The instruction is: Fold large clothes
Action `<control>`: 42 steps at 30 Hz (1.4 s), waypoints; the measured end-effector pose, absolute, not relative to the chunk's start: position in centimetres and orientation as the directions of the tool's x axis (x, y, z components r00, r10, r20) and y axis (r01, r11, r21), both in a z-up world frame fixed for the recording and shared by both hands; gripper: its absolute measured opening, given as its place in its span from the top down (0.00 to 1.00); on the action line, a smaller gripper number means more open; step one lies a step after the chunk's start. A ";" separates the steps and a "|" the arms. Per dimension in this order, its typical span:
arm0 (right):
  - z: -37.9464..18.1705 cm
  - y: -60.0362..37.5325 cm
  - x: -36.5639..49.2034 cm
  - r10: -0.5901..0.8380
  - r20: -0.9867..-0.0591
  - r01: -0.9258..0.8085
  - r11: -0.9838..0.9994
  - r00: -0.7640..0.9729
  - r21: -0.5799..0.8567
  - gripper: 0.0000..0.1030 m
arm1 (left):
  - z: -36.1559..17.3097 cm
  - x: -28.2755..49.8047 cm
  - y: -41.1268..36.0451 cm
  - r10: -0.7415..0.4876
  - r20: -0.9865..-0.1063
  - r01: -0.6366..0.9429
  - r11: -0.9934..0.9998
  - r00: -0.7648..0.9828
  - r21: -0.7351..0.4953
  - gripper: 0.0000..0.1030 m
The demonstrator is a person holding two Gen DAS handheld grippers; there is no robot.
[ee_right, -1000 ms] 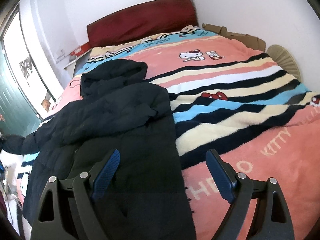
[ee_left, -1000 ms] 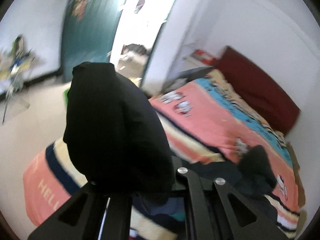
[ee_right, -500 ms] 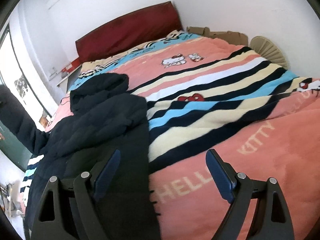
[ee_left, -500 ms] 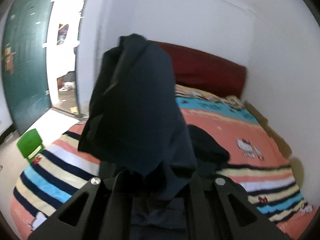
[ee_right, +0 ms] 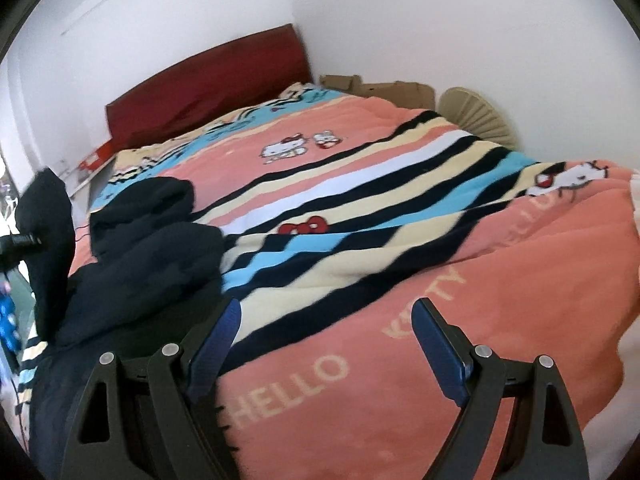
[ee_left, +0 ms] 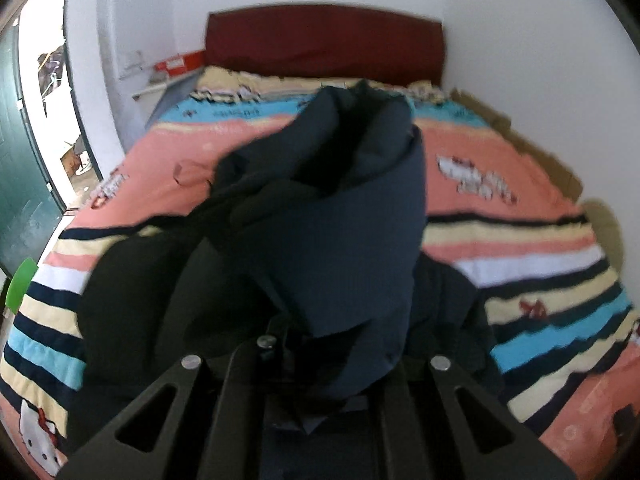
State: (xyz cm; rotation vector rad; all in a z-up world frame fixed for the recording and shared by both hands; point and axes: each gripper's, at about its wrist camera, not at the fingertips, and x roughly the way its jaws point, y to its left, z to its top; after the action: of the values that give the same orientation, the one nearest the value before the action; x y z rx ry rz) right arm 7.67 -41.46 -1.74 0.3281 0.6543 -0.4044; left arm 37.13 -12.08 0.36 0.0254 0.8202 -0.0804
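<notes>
A dark navy padded jacket (ee_right: 152, 248) lies spread on the left side of the striped Hello Kitty bedspread (ee_right: 400, 208). My left gripper (ee_left: 320, 344) is shut on the jacket's sleeve (ee_left: 344, 208) and holds it up over the jacket body; the sleeve hides the fingertips. The raised sleeve also shows at the left edge of the right wrist view (ee_right: 48, 216). My right gripper (ee_right: 324, 336) is open and empty, low over the bedspread just right of the jacket's lower edge.
A dark red headboard (ee_left: 324, 44) stands against the white wall. Flattened cardboard (ee_right: 380, 88) and a beige fan (ee_right: 476, 116) sit at the bed's far right. A green door (ee_left: 16, 152) and a green stool (ee_left: 20, 288) are left of the bed.
My left gripper has swung the sleeve from the door side round over the bed and lowered it toward the jacket body. My right gripper has shifted right, off the jacket.
</notes>
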 end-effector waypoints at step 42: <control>2.8 -22.9 21.6 -0.053 -0.647 0.080 0.997 0.761 0.012 0.15 | 1.5 38.5 7.6 -0.045 -0.710 0.065 0.998 0.703 0.001 0.52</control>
State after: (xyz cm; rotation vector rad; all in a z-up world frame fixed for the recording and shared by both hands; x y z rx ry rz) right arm 21.57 -22.86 2.78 0.0395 0.7025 -0.0727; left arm 38.54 7.56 1.54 0.0268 0.7893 -0.0612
